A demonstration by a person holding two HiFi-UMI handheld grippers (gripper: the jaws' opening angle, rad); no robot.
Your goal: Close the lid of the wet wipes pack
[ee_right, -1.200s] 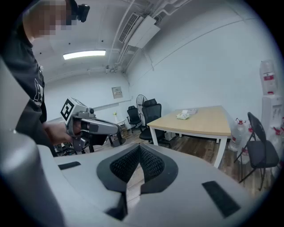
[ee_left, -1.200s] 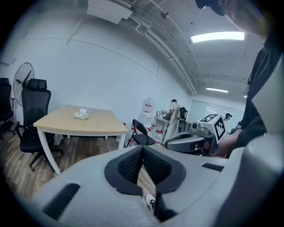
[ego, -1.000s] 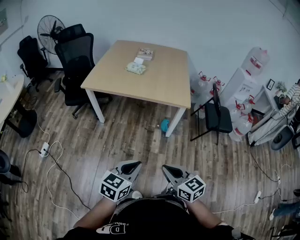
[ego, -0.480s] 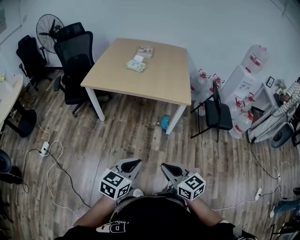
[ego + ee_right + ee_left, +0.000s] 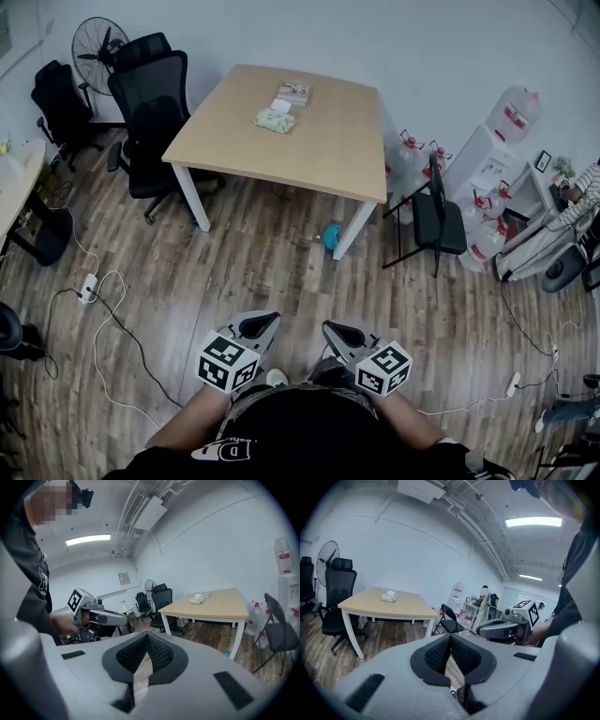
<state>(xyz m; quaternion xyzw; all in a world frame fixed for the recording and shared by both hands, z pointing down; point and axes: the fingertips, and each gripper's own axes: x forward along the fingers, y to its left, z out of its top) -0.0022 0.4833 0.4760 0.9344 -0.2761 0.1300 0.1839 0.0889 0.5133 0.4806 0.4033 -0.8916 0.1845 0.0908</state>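
Observation:
The wet wipes pack (image 5: pixel 276 119), pale green, lies on the far part of a wooden table (image 5: pixel 328 159) across the room. A small white piece shows at its far end; it is too small to tell how the lid stands. The pack also shows in the left gripper view (image 5: pixel 389 597) and the right gripper view (image 5: pixel 196 600). My left gripper (image 5: pixel 265 322) and right gripper (image 5: pixel 335 329) are held close to my body, far from the table. Both are shut with nothing between the jaws (image 5: pixel 450 639) (image 5: pixel 146 637).
A flat printed packet (image 5: pixel 294 91) lies behind the pack. Black office chairs (image 5: pixel 150 112) and a fan (image 5: pixel 97 45) stand left of the table. A black folding chair (image 5: pixel 436 225) and water bottles (image 5: pixel 487 155) are on the right. Cables (image 5: pixel 103 319) and a blue object (image 5: pixel 330 233) lie on the wood floor.
The head view has shifted slightly, and both grippers sit a little higher in it. They stay shut and near my body. Nothing on the table moved.

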